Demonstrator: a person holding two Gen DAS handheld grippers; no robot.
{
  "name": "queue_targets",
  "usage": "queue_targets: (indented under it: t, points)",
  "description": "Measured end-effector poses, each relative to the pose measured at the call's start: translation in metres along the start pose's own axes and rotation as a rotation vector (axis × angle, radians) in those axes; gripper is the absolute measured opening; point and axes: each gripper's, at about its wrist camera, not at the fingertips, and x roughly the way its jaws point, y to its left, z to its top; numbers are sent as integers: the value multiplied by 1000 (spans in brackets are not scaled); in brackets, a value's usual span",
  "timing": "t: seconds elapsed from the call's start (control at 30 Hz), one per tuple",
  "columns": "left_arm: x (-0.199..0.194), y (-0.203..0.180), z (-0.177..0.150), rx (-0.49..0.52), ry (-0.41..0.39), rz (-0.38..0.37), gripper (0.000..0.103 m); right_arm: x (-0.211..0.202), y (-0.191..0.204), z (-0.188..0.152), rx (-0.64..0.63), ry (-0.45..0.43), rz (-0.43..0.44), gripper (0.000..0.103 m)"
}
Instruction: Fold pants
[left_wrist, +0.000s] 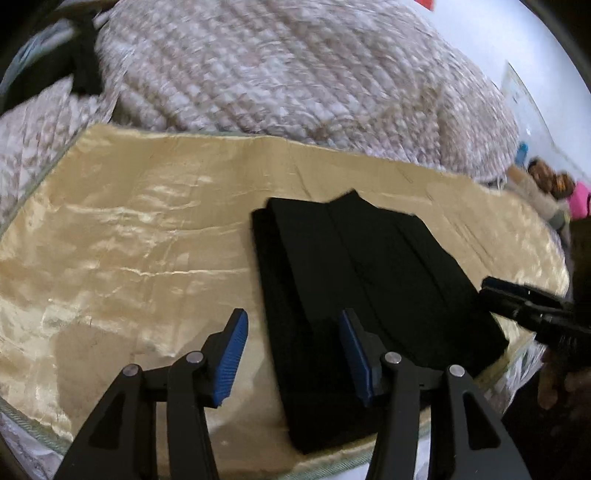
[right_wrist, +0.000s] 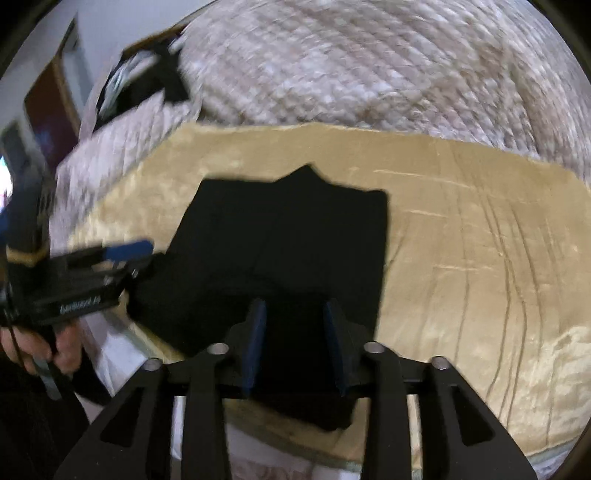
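Near the front edge of the tabletop, the black pants (left_wrist: 354, 273) lie folded into a compact stack on a shiny gold cloth (left_wrist: 129, 236). Left tongs (left_wrist: 293, 350) and right tongs (right_wrist: 294, 343) both hover wide and empty above it. Folding looks finished; next comes withdrawing or a final smoothing. A quilted blanket (left_wrist: 280, 70) is heaped along the far edge.
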Motion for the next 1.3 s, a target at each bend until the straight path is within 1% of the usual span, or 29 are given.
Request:
queue_targets:
  t: [0.03,0.1,0.13,0.17,0.2,0.27,0.33,0.47,0.63,0.73,0.83,0.9,0.93,0.97,1.0,1.03,1.07,1.1,1.13,1.2,1.3]
  points:
    - [4,7,2,-30,7,-8,56,-1,-13,5,64,-9,7,61]
    - [13,20,5,-94,33,-45,58,1,-32,12,156,-16,43,62]
    - [19,25,6,-127,49,-62,58,7,-45,16,215,-1,78,62]
    - [24,28,7,-154,59,-87,59,12,-52,17,250,11,93,62]
    - [27,29,9,-168,64,-110,60,17,-59,18,281,26,114,62]
    - [33,30,11,-183,66,-130,60,30,-67,17,331,60,144,62]
    - [38,27,14,-176,69,-149,61,33,-71,17,367,50,181,62]
    - [49,19,20,-153,63,-189,61,38,-76,20,396,44,233,62]
    - [42,22,9,-199,65,-232,60,44,-70,22,382,62,278,62]
    - [35,23,0,-206,66,-246,60,42,-68,13,403,74,333,62]
    - [41,22,4,-205,68,-245,60,40,-66,9,396,70,336,60]
    - [48,23,11,-220,68,-255,60,45,-67,13,408,70,340,58]
    - [51,23,14,-227,69,-260,60,50,-69,16,419,69,340,53]
    - [53,23,16,-237,71,-259,58,53,-69,19,423,68,335,45]
    - [53,23,16,-239,68,-254,49,57,-70,20,427,67,326,41]
    - [51,22,15,-237,65,-255,46,59,-70,20,432,68,316,30]
    - [48,20,15,-235,58,-251,42,60,-71,19,440,69,314,26]
    - [46,19,15,-230,51,-246,38,58,-72,18,450,66,317,24]
    - [43,18,16,-222,44,-238,36,57,-72,18,456,62,320,20]
    - [37,17,20,-219,37,-234,31,51,-68,18,442,47,311,17]
    - [27,11,28,-200,24,-234,26,43,-62,22,432,28,299,16]
